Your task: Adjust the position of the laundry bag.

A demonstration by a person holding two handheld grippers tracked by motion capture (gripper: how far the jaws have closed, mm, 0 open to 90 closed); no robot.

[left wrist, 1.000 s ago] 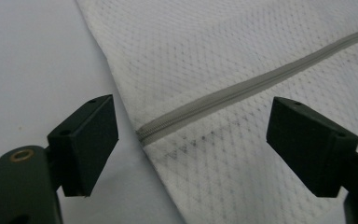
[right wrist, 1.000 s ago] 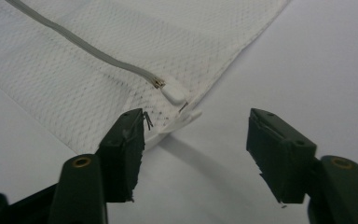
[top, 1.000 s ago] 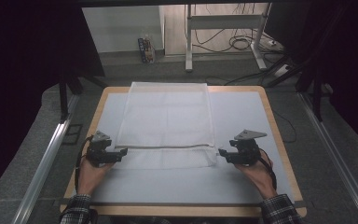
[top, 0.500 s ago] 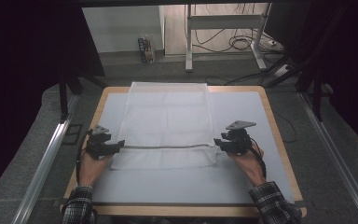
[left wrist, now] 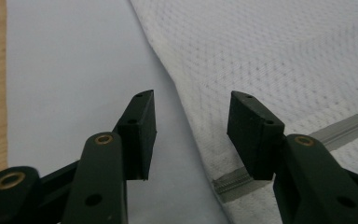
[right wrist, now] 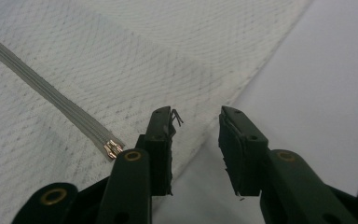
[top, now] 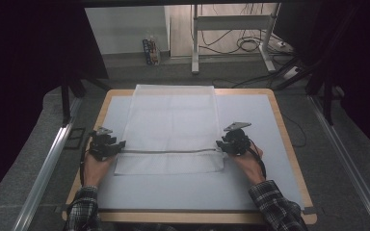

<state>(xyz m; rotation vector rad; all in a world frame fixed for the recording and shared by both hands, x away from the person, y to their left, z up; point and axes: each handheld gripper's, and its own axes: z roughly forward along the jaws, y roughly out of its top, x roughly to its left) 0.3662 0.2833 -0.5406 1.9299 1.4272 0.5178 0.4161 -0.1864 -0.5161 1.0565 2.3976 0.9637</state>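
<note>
Fingers of the left gripper stood wide apart astride the edge of the white mesh bag; the right gripper gaped narrower over its opposite edge on the table.

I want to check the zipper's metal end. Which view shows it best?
The right gripper view: the brass-coloured zipper end sits close and sharp beside the open right gripper. The left gripper view shows the zipper's other end, without metal. The high view shows the whole zipper as a thin grey line.

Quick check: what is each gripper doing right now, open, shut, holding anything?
Left gripper: open, holding nothing, straddling the white mesh bag edge.
Right gripper: open, holding nothing, by the zipper end.
</note>
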